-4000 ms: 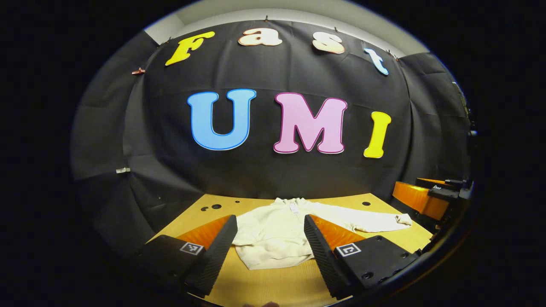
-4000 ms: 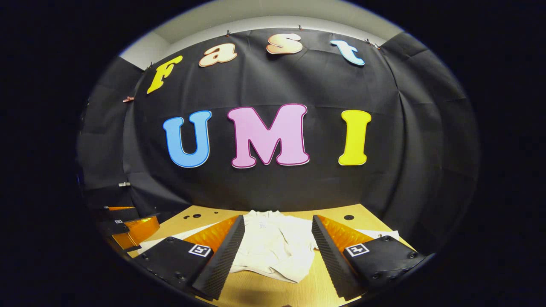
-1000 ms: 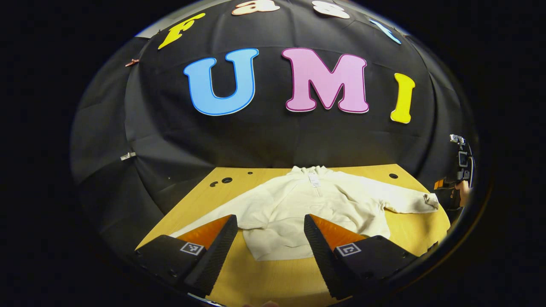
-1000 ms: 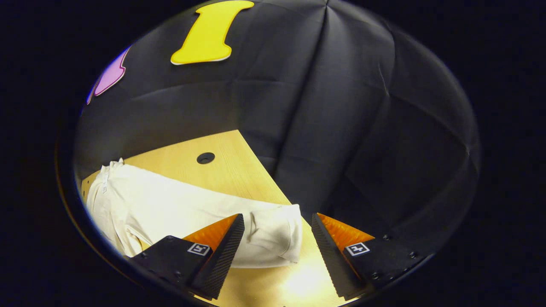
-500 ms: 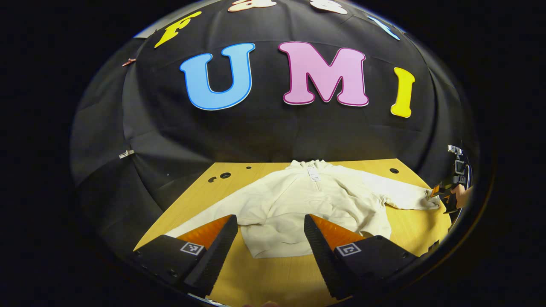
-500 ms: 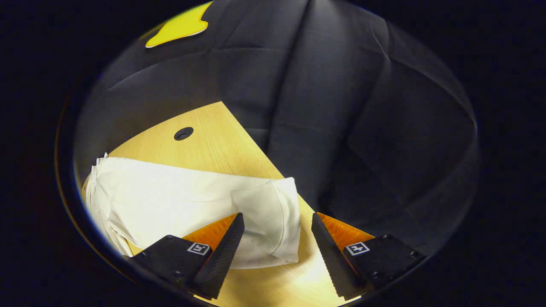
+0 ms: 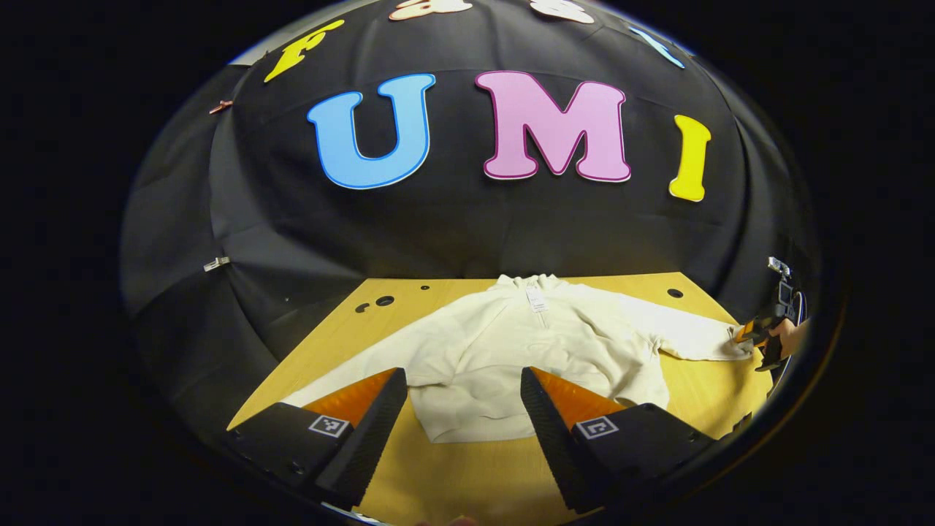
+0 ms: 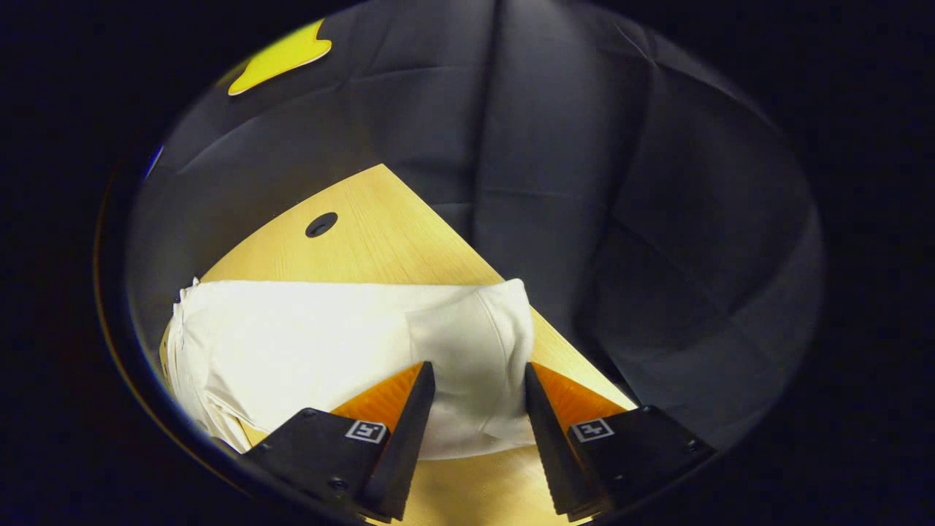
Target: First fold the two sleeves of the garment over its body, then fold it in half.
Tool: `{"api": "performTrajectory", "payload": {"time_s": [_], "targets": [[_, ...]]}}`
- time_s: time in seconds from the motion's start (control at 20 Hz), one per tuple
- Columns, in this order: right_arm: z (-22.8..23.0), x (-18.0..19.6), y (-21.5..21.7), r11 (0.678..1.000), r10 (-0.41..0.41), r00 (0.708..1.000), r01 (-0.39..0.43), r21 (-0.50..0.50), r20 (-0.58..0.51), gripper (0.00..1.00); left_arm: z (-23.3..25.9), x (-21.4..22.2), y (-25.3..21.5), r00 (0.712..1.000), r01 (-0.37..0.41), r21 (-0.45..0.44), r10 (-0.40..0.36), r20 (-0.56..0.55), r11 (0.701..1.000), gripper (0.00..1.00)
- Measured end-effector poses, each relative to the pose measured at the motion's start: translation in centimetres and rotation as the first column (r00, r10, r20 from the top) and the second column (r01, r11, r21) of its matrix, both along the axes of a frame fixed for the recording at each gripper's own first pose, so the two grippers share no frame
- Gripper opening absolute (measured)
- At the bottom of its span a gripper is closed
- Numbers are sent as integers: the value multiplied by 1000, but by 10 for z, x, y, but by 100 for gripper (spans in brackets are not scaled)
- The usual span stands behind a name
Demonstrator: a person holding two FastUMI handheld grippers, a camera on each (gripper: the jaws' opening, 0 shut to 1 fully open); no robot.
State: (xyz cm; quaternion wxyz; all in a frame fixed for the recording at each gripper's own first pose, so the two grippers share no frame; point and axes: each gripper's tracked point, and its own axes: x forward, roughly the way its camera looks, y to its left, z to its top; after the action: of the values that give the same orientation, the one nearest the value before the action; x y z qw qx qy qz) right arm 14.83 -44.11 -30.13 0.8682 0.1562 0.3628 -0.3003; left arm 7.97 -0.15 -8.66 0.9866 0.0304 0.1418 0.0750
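- The right gripper (image 8: pixel 478 376), at the bottom of the right gripper view, has its fingers narrowed around the cuff (image 8: pixel 475 343). Cloth fills the gap between them, but whether both fingers press on it cannot be told.
- The cuff ends the right sleeve (image 8: pixel 307 343), which runs from the centre to the lower left of that view, lying on the bench (image 8: pixel 387 234).
- The cuff lies close to the bench's right edge; a round hole (image 8: pixel 321 224) sits in the bench at upper left of the sleeve.
- The left gripper (image 7: pixel 464 380), at the bottom of the left gripper view, stands wide, holding nothing, above the bench in front of the hem.
- Beyond it the cream garment (image 7: pixel 526 351) lies flat in the lower middle of that view, collar toward the black wall, both sleeves spread out to the sides.
- A small white label (image 7: pixel 537 299) shows inside the collar; its print is too small to read.
- At the far right of the left gripper view the right gripper meets the sleeve's end, with a hand (image 7: pixel 792 336) behind it.
- Each finger base carries a small square black-and-white marker (image 7: pixel 326 426).
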Motion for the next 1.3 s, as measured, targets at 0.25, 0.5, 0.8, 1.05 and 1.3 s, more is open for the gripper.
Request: {"api": "performTrajectory", "payload": {"time_s": [0.25, 0.5, 0.8, 1.05, 1.3], "targets": [[2, 7, 12, 1000, 28, 999, -28, -3, 15, 22, -2, -3, 4, 1000, -16, 6, 16, -3, 1000, 96], [17, 9, 20, 998, 65, 997, -65, -21, 31, 25, -2, -5, 8, 1000, -22, -9, 22, -3, 1000, 96], [102, 52, 56, 985, 160, 974, -147, -92, 161, 12, 1, -5, 23, 999, -39, -10, 39, 15, 999, 96], [166, 100, 120, 950, 302, 924, -271, -156, 232, 12, 5, -14, 39, 997, -72, -34, 73, 35, 997, 96], [201, 161, 218, 901, 434, 853, -404, -159, 289, 12, 6, -25, 66, 991, -124, -60, 126, 38, 990, 97]]}}
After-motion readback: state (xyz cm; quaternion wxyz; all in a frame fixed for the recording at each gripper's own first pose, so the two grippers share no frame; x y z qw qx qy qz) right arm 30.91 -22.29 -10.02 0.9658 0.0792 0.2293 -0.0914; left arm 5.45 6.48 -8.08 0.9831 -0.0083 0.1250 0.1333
